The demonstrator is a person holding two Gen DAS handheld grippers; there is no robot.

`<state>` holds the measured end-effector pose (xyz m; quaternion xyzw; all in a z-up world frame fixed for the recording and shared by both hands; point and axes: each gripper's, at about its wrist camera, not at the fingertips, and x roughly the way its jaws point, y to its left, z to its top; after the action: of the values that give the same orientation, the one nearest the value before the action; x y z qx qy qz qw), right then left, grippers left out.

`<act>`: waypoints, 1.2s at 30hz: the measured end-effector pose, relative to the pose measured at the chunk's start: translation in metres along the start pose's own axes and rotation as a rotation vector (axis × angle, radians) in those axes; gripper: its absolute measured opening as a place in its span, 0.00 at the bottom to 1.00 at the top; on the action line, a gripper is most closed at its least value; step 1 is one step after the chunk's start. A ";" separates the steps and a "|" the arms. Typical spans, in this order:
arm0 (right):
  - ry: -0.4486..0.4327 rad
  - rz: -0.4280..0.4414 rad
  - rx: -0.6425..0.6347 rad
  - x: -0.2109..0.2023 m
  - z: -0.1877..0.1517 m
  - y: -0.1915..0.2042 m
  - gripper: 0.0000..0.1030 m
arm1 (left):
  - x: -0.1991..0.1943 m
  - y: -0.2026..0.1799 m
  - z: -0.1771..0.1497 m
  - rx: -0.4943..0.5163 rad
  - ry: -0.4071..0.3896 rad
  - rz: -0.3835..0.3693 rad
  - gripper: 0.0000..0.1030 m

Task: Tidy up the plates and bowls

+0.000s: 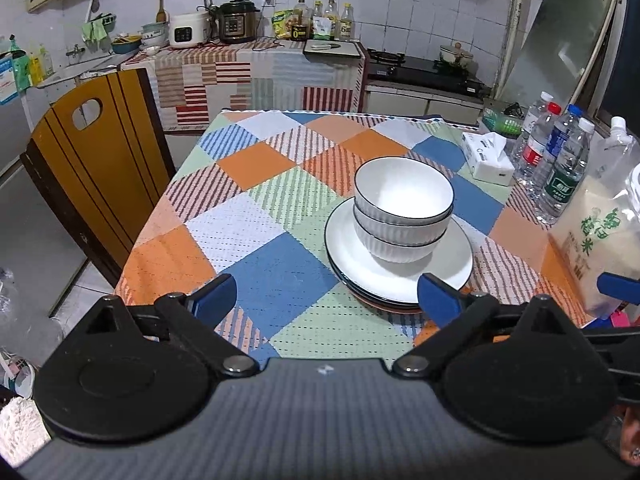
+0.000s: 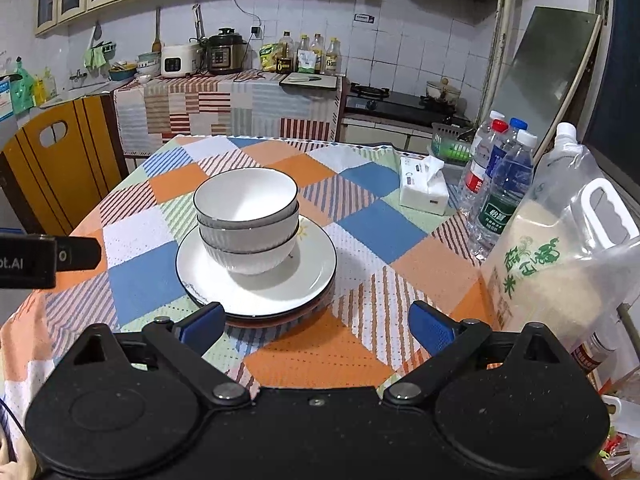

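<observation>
Two white bowls (image 1: 402,216), nested and upright, mouths facing up, stood on a stack of plates (image 1: 400,276) lying flat. Round things, so no long axis to tell. Stack sat toward the near right part of the desk (image 1: 256,208), closer to the near edge than the far one. Left hand-held gripper (image 1: 326,296) released, jaws wide, nothing between them, right finger just before the plates' rim. Right hand-held gripper (image 2: 316,326) likewise released and empty, its left finger by the plates' near rim.
</observation>
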<state>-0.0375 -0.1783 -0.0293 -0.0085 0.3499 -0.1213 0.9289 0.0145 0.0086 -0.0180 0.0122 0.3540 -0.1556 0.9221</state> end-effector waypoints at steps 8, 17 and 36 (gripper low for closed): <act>-0.003 0.001 0.010 -0.001 -0.001 -0.001 0.97 | 0.002 -0.002 -0.003 0.006 -0.003 0.029 0.97; -0.002 0.002 0.022 -0.001 -0.001 -0.004 0.97 | -0.002 -0.006 -0.006 0.034 -0.046 0.047 1.00; 0.008 0.001 0.022 0.000 -0.005 -0.003 0.97 | -0.007 -0.016 -0.013 0.078 -0.063 0.071 1.00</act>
<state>-0.0415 -0.1813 -0.0322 0.0025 0.3524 -0.1249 0.9275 -0.0036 -0.0033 -0.0212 0.0559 0.3177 -0.1370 0.9366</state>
